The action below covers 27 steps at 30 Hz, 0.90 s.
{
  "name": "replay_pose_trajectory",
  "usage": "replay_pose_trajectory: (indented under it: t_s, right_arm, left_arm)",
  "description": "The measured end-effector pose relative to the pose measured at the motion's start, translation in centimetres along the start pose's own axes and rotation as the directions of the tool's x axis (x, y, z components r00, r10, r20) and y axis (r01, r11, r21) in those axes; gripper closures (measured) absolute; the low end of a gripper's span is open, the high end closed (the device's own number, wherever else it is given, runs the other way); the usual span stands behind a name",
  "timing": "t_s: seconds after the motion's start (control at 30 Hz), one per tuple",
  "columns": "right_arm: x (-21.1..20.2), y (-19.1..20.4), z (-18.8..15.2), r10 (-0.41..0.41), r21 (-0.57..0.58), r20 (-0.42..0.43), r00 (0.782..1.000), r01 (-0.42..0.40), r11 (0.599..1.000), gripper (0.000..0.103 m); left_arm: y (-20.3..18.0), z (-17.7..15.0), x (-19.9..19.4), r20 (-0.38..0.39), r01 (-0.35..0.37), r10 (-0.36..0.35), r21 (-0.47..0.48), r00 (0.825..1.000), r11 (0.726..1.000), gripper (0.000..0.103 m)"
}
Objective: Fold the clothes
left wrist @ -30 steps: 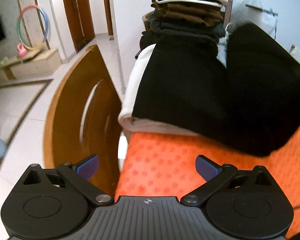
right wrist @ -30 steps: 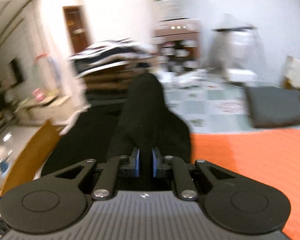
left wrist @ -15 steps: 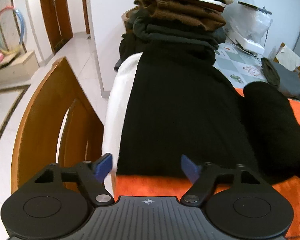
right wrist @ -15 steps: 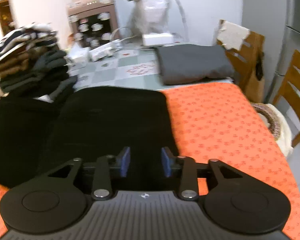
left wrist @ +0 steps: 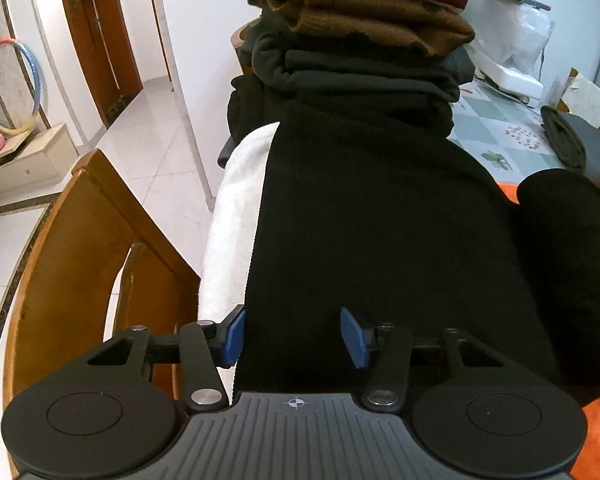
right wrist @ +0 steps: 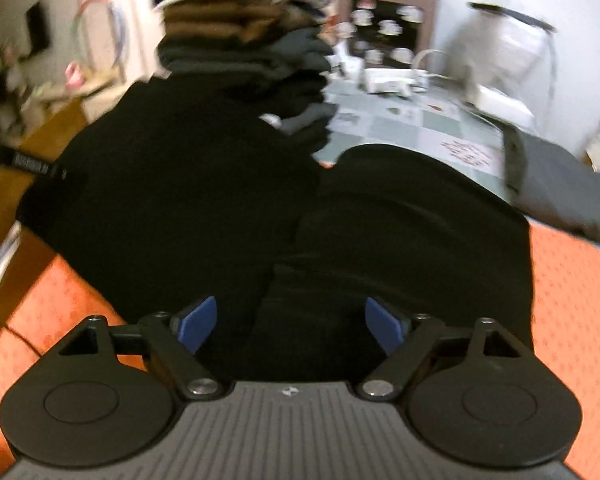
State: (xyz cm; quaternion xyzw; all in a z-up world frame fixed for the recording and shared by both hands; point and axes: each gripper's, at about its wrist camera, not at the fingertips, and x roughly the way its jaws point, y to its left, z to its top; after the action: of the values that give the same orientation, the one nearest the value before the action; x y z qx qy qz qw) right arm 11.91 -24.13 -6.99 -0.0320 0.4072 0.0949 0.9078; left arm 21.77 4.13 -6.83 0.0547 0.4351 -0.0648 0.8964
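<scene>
A black garment (left wrist: 372,220) lies spread on the orange tablecloth (right wrist: 572,300), with its right part (right wrist: 412,220) folded over into a thick hump. My left gripper (left wrist: 294,336) hangs over the garment's near left edge. Its jaws are closing with black cloth between the blue pads (left wrist: 234,336), and they do not visibly press on it. My right gripper (right wrist: 292,324) sits low over the near edge of the folded part. Its jaws are opening, the pads stand wide apart, and the black fabric lies loose beneath them.
A tall stack of folded clothes (left wrist: 364,20) rises just behind the black garment. A white towel (left wrist: 236,208) lines the table's left edge, beside a wooden chair back (left wrist: 80,260). A grey folded garment (right wrist: 560,184) lies at the far right.
My left gripper moved in over the garment's left edge and its jaws narrowed. My right gripper let go of the black fabric, which now lies folded over, and its jaws spread wide.
</scene>
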Motion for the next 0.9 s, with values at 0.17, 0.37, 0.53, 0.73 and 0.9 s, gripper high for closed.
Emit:
replay_pose_trajectory:
  t_s: [0.17, 0.37, 0.53, 0.73, 0.9]
  right_arm:
    - [2.1, 1.5, -0.6, -0.084, -0.119, -0.037, 0.996, 0.079, 0.99, 0.052]
    - [-1.1, -0.4, -0.3, -0.056, 0.003, 0.048, 0.997, 0.056, 0.998, 0.079]
    - [-6.4, -4.9, -0.1, -0.136, 0.128, 0.165, 0.977, 0.116, 0.985, 0.08]
    - [-12.2, -13.9, -1.9, -0.308, 0.346, 0.228, 0.924, 0.218, 0.912, 0.082]
    - [-13.9, -22.3, -6.2, -0.446, 0.536, 0.15, 0.882, 0.307, 0.786, 0.084]
  left_arm:
    - [0.4, -0.2, -0.4, 0.037, 0.047, -0.046, -0.031, 0.998, 0.998, 0.081]
    - [-0.3, -0.1, -2.4, 0.106, 0.026, -0.02, -0.051, 0.994, 0.998, 0.083]
    - [-0.8, 0.1, -4.8, 0.155, 0.034, -0.023, -0.07, 0.988, 0.997, 0.083]
    - [-2.3, -0.2, -7.9, 0.204, 0.049, -0.034, -0.066, 0.978, 0.997, 0.083]
    - [-3.8, -1.0, -9.8, 0.202, 0.029, -0.011, -0.083, 0.979, 0.996, 0.083]
